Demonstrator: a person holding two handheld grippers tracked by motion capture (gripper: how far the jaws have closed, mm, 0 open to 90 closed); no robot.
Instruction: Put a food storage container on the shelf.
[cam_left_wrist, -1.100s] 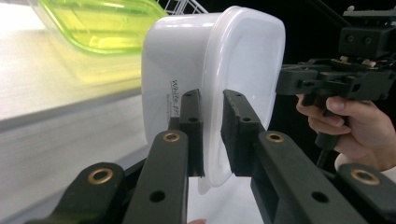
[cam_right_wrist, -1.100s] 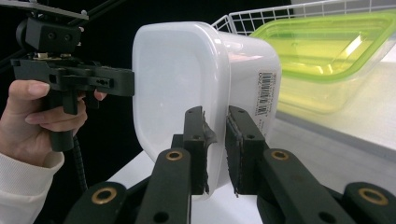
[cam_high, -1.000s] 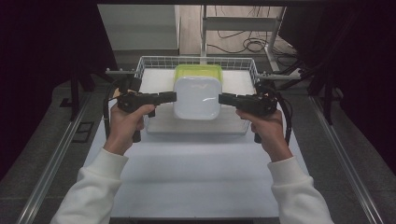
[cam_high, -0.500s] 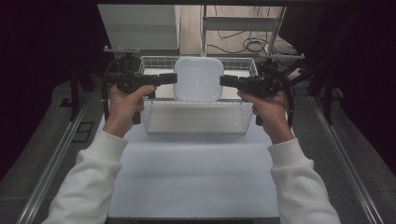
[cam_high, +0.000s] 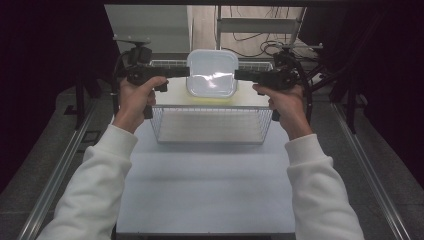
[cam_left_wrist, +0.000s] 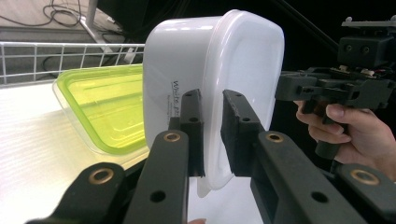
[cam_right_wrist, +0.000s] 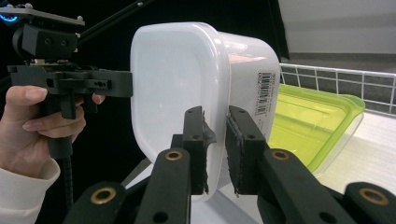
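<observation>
Both grippers, left gripper (cam_high: 186, 73) and right gripper (cam_high: 237, 75), clamp the white lidded container (cam_high: 212, 73) by its rim above the wire basket (cam_high: 210, 127); a green-lidded container (cam_left_wrist: 105, 105) lies inside.

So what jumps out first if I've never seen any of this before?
A white lidded container held up in the air, pinched at its rim by the left gripper and the right gripper from either side. Below it sits a wire basket on the table, with a green-lidded container lying inside.

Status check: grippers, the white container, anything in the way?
Left gripper and right gripper shut on white container rim, held above wire basket. Green-lidded container underneath. Path clear.
</observation>
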